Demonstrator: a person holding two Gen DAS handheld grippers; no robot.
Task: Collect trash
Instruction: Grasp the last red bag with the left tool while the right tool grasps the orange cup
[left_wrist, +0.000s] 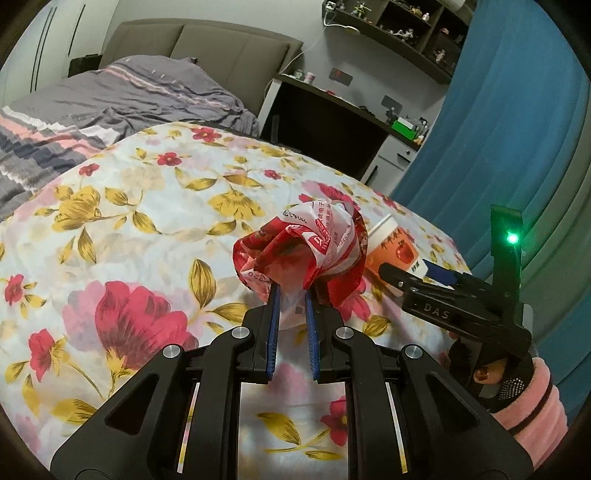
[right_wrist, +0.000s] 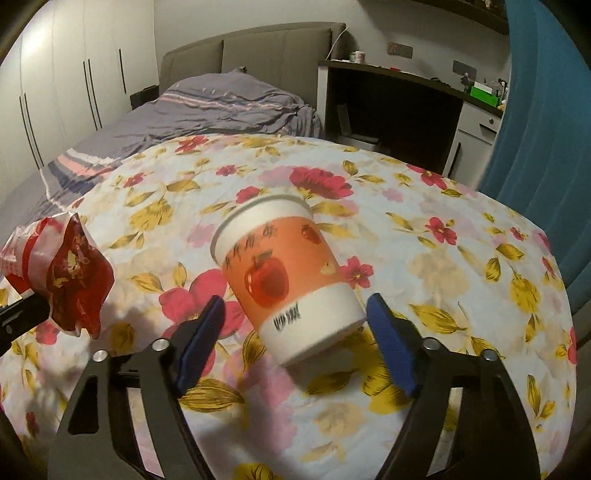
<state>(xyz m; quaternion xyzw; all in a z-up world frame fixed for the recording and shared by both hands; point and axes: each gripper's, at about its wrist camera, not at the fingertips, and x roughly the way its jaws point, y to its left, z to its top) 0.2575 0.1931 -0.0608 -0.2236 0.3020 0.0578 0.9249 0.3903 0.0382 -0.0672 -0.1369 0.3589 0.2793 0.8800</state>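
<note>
My left gripper (left_wrist: 291, 292) is shut on a crumpled red and white plastic wrapper (left_wrist: 306, 243), holding it just above the floral tablecloth (left_wrist: 129, 221). The same wrapper (right_wrist: 70, 273) shows at the left edge of the right wrist view. A paper cup (right_wrist: 280, 258) with an orange band and an apple print lies on its side on the cloth, base toward me. My right gripper (right_wrist: 295, 310) stands open around the cup's base, with a gap at the left pad and the right pad very near. In the left wrist view the cup (left_wrist: 395, 251) lies behind the wrapper.
A bed with a grey striped quilt (right_wrist: 221, 107) lies beyond the table. A dark desk (right_wrist: 399, 107) stands at the back right, a blue curtain (right_wrist: 543, 129) hangs on the right, and white wardrobe doors (right_wrist: 55, 81) are at the left. A pink sleeve (left_wrist: 535, 402) shows.
</note>
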